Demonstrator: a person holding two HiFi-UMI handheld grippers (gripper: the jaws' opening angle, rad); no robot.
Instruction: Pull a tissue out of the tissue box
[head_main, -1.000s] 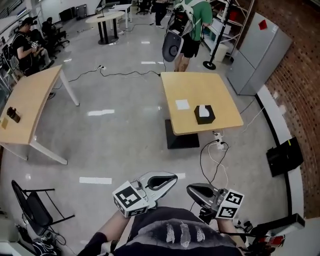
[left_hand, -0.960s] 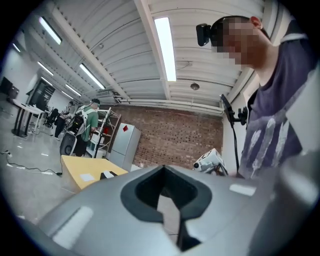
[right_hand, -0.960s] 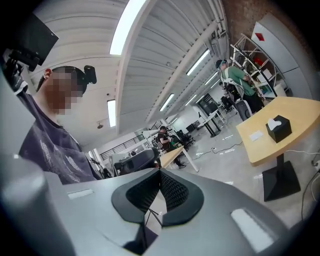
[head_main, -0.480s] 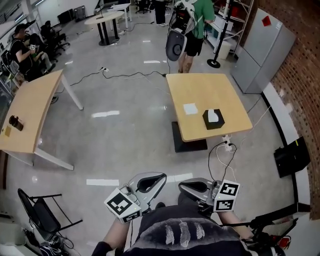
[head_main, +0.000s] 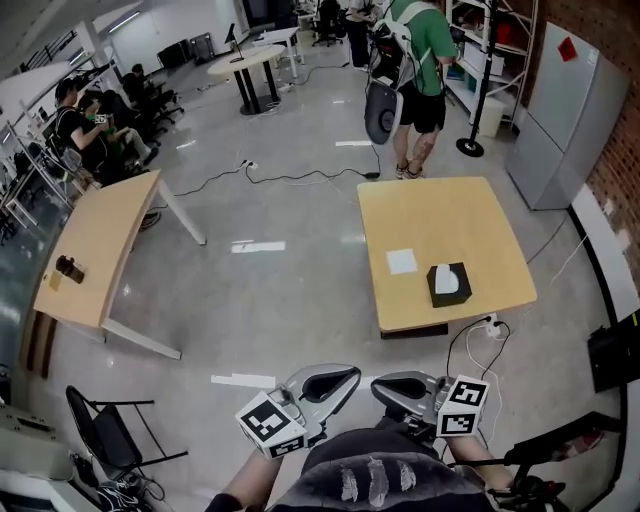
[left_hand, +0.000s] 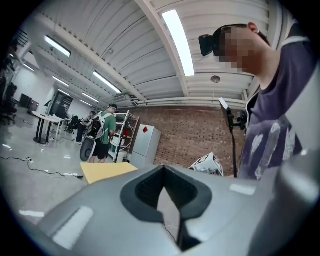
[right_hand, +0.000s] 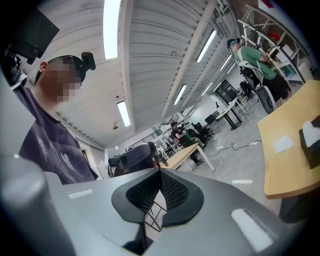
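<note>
By the near edge of the tabletop (head_main: 440, 215) sits the tissue box (head_main: 449, 285); my left gripper (head_main: 345, 376) and right gripper (head_main: 385, 386), closed and empty, must get closer.

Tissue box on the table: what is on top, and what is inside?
A white tissue sticks out on top of the black tissue box. Its inside is covered by the box itself.

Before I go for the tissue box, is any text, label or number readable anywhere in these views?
No words or numbers can be read in any view.
Tissue box: no label legible.
White sheet beside it: too small to tell.
Red diamond sign on the grey cabinet: no print legible.
Marker cubes: square patterns only.
</note>
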